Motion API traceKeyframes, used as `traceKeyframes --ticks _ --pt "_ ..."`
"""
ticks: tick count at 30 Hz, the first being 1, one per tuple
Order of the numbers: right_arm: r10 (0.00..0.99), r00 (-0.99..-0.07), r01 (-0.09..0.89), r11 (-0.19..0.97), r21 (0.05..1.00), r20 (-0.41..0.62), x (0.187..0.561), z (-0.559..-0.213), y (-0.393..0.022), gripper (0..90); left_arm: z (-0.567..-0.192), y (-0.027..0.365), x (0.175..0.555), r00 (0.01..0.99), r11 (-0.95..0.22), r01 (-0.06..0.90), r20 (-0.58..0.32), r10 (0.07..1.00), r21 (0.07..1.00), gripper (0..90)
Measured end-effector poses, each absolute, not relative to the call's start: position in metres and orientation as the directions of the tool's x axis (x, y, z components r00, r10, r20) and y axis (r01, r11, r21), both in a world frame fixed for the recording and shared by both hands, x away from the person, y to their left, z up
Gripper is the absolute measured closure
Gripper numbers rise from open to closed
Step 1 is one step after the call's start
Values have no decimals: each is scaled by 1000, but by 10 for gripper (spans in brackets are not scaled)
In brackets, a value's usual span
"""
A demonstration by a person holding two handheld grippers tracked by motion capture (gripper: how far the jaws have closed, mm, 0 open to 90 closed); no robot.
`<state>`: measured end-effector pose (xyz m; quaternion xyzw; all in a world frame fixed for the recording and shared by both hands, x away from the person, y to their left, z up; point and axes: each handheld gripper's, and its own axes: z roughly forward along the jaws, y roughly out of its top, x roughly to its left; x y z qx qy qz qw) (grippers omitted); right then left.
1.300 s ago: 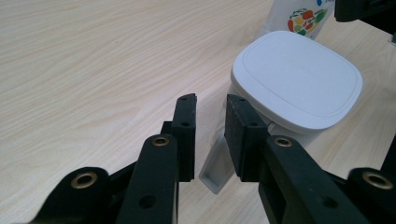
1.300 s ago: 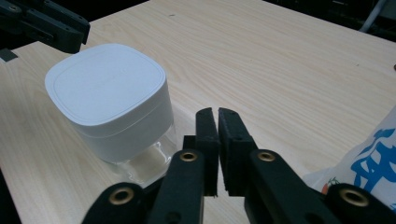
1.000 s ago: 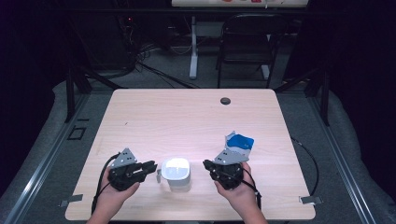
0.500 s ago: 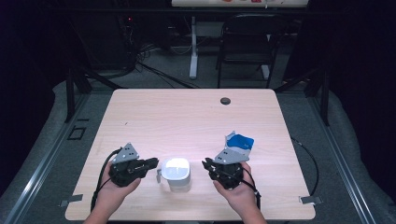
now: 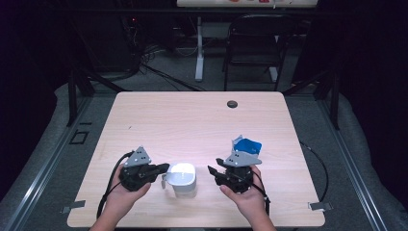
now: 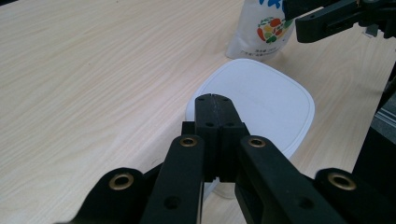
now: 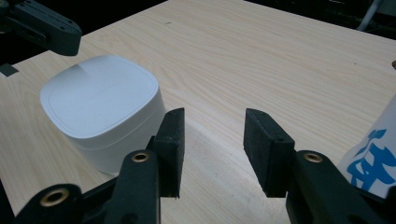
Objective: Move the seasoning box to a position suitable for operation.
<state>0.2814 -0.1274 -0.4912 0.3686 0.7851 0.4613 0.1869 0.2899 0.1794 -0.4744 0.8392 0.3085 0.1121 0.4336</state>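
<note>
We see a pale wooden worktop (image 5: 192, 120) from above, with a person's two hands coming in from its near edge, each holding a tool. Between them, close to that near edge, sits a white lidded container (image 5: 183, 179) with rounded corners. The left tool (image 5: 163, 169) points across toward the container, and its tip is right at the container's left side; from its own camera the jaws are pressed flat together with nothing between them, their tip over the near rim of the white lid (image 6: 261, 100). We cannot tell whether they touch it. The right tool (image 5: 215, 172) lies just beside the container's right side but apart from it, and in the right gripper view its jaws stand spread with bare wood showing in the gap, the container (image 7: 105, 116) to their left. Behind the right hand a white and blue pouch (image 5: 246, 145) stands on the worktop; the left gripper view shows its printed lower part (image 6: 262, 29) beyond the container. A small dark round spot (image 5: 232, 104) lies near the far edge.
</note>
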Motion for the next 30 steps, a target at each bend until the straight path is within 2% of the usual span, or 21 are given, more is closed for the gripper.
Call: traceKeyframes --ticks 7,11,30 --pt "740 -673 364 346 864 -13 276 -494 -121 786 -476 177 289 792 -438 419 -84 605 795 900" --pt "740 -673 373 356 857 -14 275 -495 -119 900 -477 173 288 795 -450 413 -72 603 792 900" --pt "698 -716 372 368 852 12 273 -499 -111 900 -481 175 287 791 -458 413 -61 609 787 900"
